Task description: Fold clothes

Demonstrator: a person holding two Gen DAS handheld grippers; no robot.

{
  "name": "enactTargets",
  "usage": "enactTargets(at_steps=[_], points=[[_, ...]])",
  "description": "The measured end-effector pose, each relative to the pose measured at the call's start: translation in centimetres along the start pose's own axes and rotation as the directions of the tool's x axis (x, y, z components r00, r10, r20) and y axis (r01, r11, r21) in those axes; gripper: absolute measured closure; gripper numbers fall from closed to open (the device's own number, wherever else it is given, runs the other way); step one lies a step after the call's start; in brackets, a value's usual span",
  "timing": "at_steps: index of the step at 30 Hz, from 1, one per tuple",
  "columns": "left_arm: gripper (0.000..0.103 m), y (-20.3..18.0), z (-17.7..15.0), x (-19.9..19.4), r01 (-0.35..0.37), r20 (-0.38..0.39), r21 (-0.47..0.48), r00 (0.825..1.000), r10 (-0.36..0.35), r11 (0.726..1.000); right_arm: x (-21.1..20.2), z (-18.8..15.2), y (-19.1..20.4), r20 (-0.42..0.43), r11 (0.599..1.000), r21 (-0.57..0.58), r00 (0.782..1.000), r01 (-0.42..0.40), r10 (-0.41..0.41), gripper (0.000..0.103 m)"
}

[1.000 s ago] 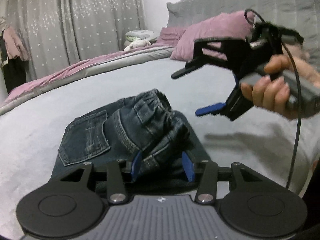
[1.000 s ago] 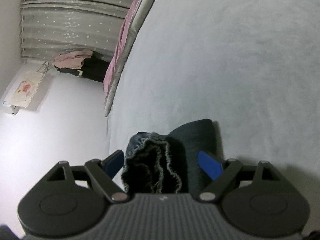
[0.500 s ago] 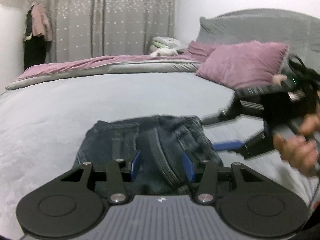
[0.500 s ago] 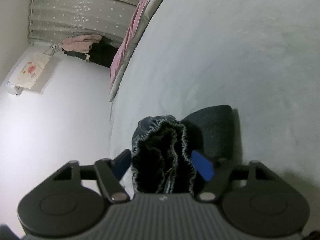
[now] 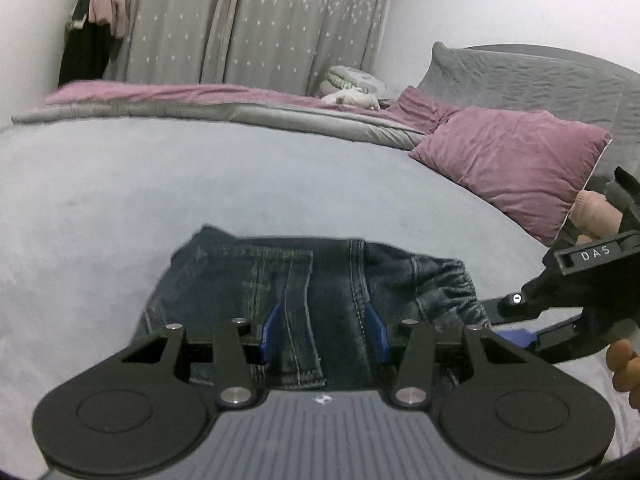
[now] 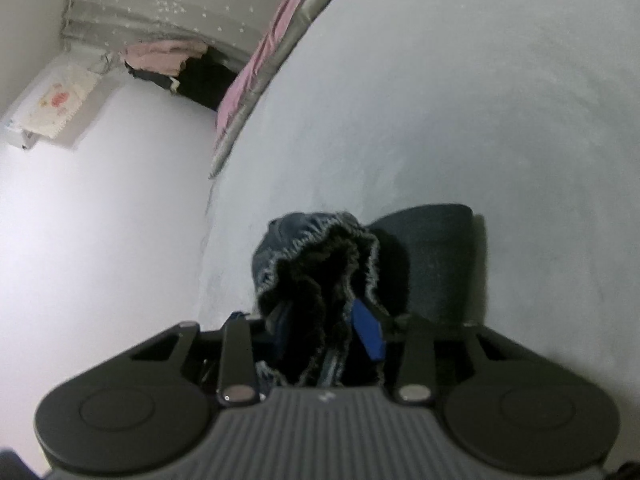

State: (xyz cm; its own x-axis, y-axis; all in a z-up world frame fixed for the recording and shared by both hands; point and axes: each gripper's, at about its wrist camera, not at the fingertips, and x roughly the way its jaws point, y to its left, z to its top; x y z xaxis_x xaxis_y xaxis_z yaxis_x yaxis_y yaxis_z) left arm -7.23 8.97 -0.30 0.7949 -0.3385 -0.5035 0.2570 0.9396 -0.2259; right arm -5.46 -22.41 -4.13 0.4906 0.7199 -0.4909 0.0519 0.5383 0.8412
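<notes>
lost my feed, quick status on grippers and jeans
Left gripper shut on jeans. Right gripper jaws just closing on bunched waistband. Nothing in the way on bed.

both grippers point downward, left gripper (image 5: 323, 330) half-open, right gripper (image 6: 324, 336) closing.

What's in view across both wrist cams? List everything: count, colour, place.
jeans: 1, dark blue denim, partly folded on the bed, between both grippers
bed sheet: 1, pale grey, covers the bed under the jeans
duvet: 1, mauve and grey, bunched along the far edge of the bed
pillow: 1, mauve, at the head of the bed on the right
headboard: 1, grey, behind the pillow
curtain: 1, grey with white dots, back wall
hanging clothes: a few, pink and black, left of the curtain
left gripper: 1, black with blue pads, closed on a jeans fold
right gripper: 1, black with blue pads, jaws just closing on the bunched waistband
hand: 1, holding the right gripper
</notes>
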Motion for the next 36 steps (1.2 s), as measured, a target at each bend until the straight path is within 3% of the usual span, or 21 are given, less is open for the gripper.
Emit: enactTargets(at_steps=[4, 12, 14, 15, 21, 24, 28, 31, 33, 36], points=[[0.058, 0.1, 0.0, 0.2, 0.009, -0.003, -0.018, 1.0, -0.009, 1.0, 1.0, -0.5, -0.4, -0.071, 1.0, 0.022, 0.997, 0.011, -0.009, 0.067], [0.058, 0.0, 0.0, -0.2, -0.02, 0.035, 0.005, 0.999, 0.02, 1.0, 3.9, -1.0, 0.1, -0.062, 1.0, 0.008, 0.998, -0.013, 0.014, 0.067], [0.058, 0.2, 0.3, -0.6, -0.041, 0.062, 0.003, 0.997, 0.04, 0.999, 4.4, -1.3, 0.4, -0.051, 1.0, 0.003, 0.999, -0.007, 0.007, 0.081], [0.059, 0.4, 0.5, -0.8, -0.047, 0.077, -0.006, 0.996, 0.048, 0.999, 4.4, -1.5, 0.7, -0.043, 1.0, -0.006, 0.999, -0.004, 0.004, 0.082], [0.063, 0.7, 1.3, -1.5, -0.01, 0.128, -0.036, 0.992, 0.015, 0.999, 1.2, -2.2, 3.2, -0.005, 0.987, -0.064, 0.989, -0.146, 0.146, 0.087], [0.063, -0.1, 0.9, -0.6, 0.012, 0.099, -0.006, 0.995, -0.011, 1.0, -0.4, -2.1, 2.7, 0.003, 0.983, -0.051, 0.984, -0.176, 0.176, 0.087], [0.063, -1.4, 0.3, 0.9, 0.022, 0.033, 0.057, 0.999, -0.024, 0.998, -0.9, -2.7, 1.4, -0.011, 0.992, -0.045, 0.993, -0.118, 0.118, 0.087], [0.063, -2.1, -0.5, 2.5, 0.017, -0.044, 0.102, 0.999, -0.013, 0.995, -0.2, -3.3, -0.7, -0.057, 0.999, -0.045, 0.998, 0.007, -0.01, 0.086], [0.064, -2.5, -1.2, 3.2, -0.005, -0.069, 0.142, 0.997, 0.015, 0.99, -0.3, -3.5, -1.7, -0.083, 0.999, -0.031, 0.997, 0.009, -0.012, 0.085], [0.065, -2.8, -1.3, 3.3, -0.004, -0.08, 0.142, 0.997, 0.016, 0.99, -1.8, -3.2, -1.5, -0.077, 0.998, -0.056, 0.997, 0.0, -0.004, 0.074]])
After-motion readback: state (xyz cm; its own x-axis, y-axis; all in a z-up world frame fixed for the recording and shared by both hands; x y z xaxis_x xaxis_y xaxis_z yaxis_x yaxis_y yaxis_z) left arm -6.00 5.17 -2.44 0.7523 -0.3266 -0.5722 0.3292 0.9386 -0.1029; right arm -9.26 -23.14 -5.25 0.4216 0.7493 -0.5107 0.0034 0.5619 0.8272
